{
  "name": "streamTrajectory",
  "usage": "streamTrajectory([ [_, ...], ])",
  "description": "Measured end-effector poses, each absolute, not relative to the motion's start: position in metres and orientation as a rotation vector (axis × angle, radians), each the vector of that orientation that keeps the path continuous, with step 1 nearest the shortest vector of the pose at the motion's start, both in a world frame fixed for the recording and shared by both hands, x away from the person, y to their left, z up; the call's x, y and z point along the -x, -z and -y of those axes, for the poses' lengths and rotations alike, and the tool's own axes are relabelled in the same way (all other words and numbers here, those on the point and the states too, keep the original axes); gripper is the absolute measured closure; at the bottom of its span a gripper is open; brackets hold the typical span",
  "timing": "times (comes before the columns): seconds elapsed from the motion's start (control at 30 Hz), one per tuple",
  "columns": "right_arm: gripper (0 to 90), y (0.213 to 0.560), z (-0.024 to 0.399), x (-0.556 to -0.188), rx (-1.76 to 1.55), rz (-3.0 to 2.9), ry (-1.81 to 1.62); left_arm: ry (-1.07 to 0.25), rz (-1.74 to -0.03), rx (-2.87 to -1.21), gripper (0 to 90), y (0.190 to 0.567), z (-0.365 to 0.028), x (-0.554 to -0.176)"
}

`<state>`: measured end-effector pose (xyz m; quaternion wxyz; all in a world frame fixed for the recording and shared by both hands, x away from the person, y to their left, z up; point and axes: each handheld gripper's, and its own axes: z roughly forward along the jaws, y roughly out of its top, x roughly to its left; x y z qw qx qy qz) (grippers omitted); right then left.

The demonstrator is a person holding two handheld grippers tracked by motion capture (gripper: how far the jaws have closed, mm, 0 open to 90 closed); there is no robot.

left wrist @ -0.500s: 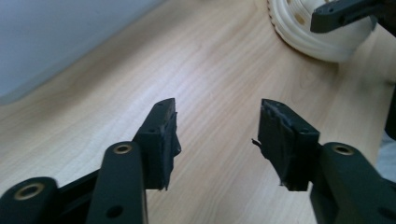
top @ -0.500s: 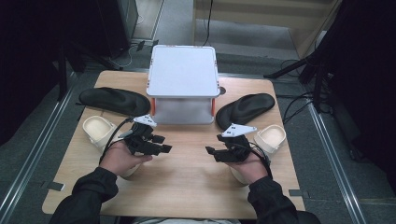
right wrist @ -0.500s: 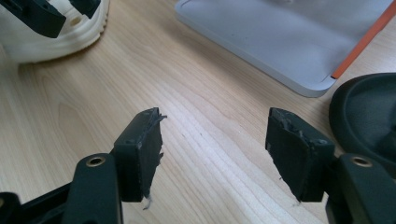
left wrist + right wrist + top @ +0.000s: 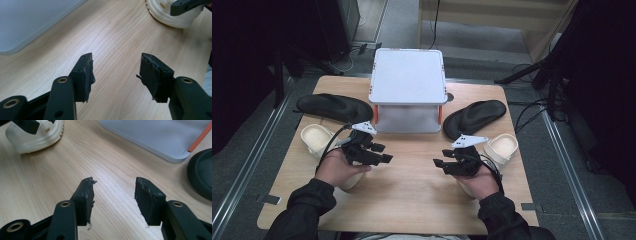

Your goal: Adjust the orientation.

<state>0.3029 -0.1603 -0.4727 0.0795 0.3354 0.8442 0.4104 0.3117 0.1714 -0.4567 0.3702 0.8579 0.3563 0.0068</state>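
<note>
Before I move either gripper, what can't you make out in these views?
- Left cream shoe: high view, near end hidden by the left hand.
- Right cream shoe: near end hidden by the right hand.
- White stand: its lower shelf is shadowed.
- Black insole: right gripper view, cut off by the edge.

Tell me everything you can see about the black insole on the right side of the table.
The right black insole is a dark, matte, foam-like foot shape. It lies flat on the wooden table, slanting from beside the white box toward the far right edge. Its rim looks slightly raised. A cream shoe sits just in front of it. No gripper touches it.
</note>
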Motion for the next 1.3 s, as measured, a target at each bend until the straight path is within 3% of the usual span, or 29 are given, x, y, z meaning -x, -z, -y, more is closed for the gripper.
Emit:
streamTrajectory([
  [0.23,45.8,0.471,0.154,-0.296,-0.944,-2.557,-1.239,-0.004,-0.897,-2.208,37.7,0.452,-0.177,-0.313],
  [0.5,45.2,0.468,0.15,-0.291,-0.936,-2.564,-1.282,-0.021,-0.917,-2.215,38.0,0.446,-0.188,-0.314],
  [1.3,40.7,0.468,0.141,-0.286,-0.892,-2.602,-1.252,-0.098,-1.003,-2.217,47.4,0.424,-0.232,-0.312],
])
